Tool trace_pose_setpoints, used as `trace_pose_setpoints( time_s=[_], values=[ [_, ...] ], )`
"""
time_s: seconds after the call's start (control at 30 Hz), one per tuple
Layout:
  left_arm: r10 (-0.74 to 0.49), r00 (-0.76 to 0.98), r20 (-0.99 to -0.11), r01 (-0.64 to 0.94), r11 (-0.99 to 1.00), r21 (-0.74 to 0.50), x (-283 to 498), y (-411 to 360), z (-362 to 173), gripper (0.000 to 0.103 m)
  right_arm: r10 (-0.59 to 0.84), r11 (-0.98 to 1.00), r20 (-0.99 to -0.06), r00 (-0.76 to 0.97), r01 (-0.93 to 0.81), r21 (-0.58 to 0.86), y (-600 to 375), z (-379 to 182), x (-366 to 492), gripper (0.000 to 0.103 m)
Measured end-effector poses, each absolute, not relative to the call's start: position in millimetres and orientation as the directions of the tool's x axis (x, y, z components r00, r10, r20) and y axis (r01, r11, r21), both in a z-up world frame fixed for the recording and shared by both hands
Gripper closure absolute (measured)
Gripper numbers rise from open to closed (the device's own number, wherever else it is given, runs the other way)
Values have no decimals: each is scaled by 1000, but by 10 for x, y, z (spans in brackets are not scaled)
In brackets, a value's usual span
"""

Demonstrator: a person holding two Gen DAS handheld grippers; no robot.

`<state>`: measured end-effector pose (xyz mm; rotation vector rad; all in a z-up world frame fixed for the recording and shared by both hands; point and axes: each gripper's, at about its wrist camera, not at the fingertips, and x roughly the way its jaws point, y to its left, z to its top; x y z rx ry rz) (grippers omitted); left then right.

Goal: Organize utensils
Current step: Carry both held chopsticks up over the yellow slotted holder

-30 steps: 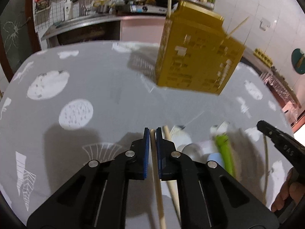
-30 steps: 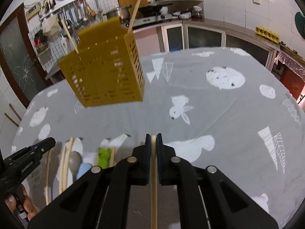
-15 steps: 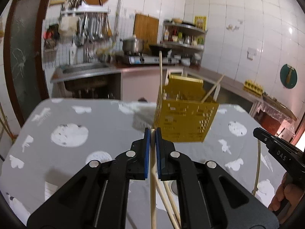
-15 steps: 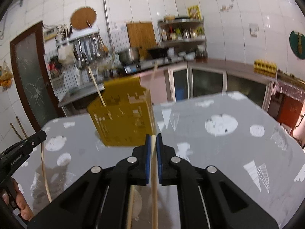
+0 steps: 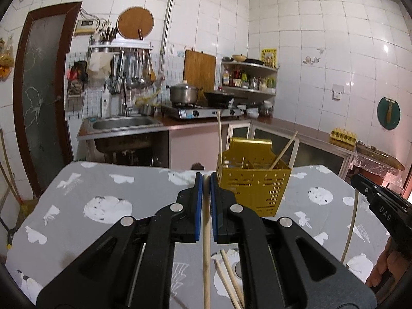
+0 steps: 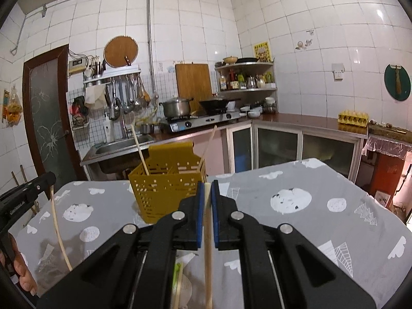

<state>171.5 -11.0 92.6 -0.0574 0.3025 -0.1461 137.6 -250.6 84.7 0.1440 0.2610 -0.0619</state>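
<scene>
The left gripper (image 5: 205, 180) pinches one chopstick (image 5: 206, 244) near its top end; the right gripper (image 6: 208, 188) pinches another chopstick (image 6: 208, 257) likewise. Each stick hangs down, probably ready for upright loading. The yellow holder (image 5: 251, 188) stands toward the table's (image 5: 77, 206) far edge, two chopsticks already inside. More utensils lie near the front edge.

My left gripper (image 5: 205, 180) is matte black, its arms splaying wide toward me, with silver round screws at the joints and blue pads (image 5: 197, 206) lining the inner faces of both fingers; my right gripper (image 6: 208, 188) is built the same, black with silver screws and blue pads (image 6: 200, 213); seen from the left camera, its side carries white lettering reading DAS.
</scene>
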Motion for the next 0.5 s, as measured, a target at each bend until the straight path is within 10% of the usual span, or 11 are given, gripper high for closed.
trace_pose_setpoints(
  time_s=[0.5],
  values=[
    [-154,962,-226,133,986,-106,1933,-65,1162,98,-32,993,-190,981,54,108,-2418,1122,1621,97]
  ],
)
